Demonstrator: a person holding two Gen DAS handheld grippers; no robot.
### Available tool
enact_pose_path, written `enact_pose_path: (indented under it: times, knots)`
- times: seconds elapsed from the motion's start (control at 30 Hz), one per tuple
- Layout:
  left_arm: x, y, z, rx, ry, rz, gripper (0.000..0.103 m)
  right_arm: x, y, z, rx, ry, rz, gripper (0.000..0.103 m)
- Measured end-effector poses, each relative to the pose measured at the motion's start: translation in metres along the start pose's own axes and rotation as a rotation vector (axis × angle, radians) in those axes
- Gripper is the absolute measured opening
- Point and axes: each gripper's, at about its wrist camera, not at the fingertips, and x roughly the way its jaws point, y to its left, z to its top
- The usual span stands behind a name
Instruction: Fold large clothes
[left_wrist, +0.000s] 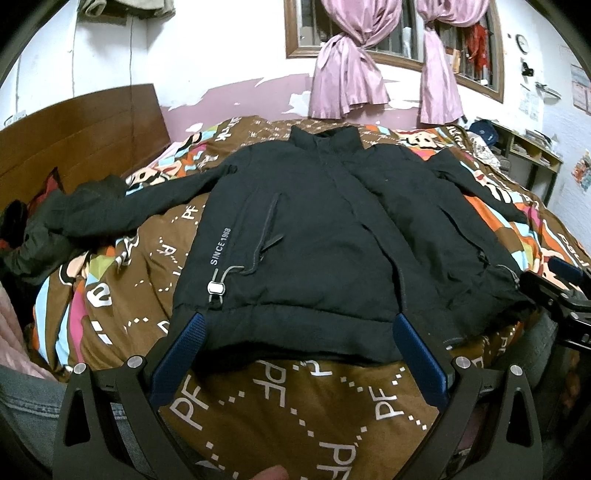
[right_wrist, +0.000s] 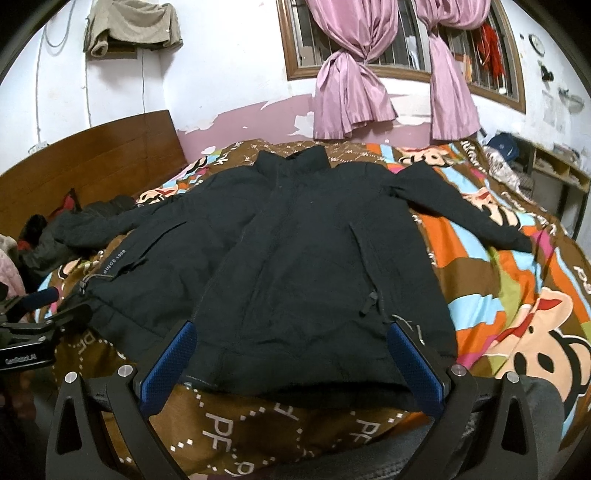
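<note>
A large black jacket (left_wrist: 332, 229) lies flat and face up on the bed, collar at the far side, both sleeves spread out to the sides. It also fills the right wrist view (right_wrist: 295, 251). My left gripper (left_wrist: 299, 325) is open and empty, its blue fingers (left_wrist: 184, 347) just over the left part of the jacket's near hem. My right gripper (right_wrist: 291, 332) is open and empty over the right part of the hem. Each gripper shows at the edge of the other's view: the right one (left_wrist: 561, 295), the left one (right_wrist: 40, 314).
A brown patterned quilt (left_wrist: 295, 406) with cartoon monkeys covers the bed. A pile of dark clothes (left_wrist: 40, 229) lies at the left by the wooden headboard (left_wrist: 74, 133). Pink curtains (left_wrist: 347, 70) hang on the far wall. A shelf (left_wrist: 532, 147) stands at the right.
</note>
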Motion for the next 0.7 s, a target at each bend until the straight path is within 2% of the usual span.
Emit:
enact_pose_path:
  times: [0.1,0.23,0.4,0.5,0.7]
  knots:
    - [0.006,0.003,0.008,-0.014,0.023,0.004,0.099,0.004,0.002,0.009,-0.014,-0.004,-0.010,0.103]
    - [0.016,0.005,0.023,0.017,0.043,0.021,0.099,0.016,-0.010,0.027,-0.022,-0.025,-0.047,0.103]
    - [0.048,0.007,0.055,0.034,0.109,-0.020,0.099,0.028,-0.045,0.058,0.026,-0.061,-0.069,0.103]
    - [0.068,0.007,0.079,0.046,0.122,-0.040,0.099,0.036,-0.072,0.074,0.073,-0.082,-0.104,0.103]
    - [0.116,-0.018,0.133,0.080,0.056,-0.045,0.099,0.059,-0.143,0.093,0.230,-0.125,-0.174,0.103]
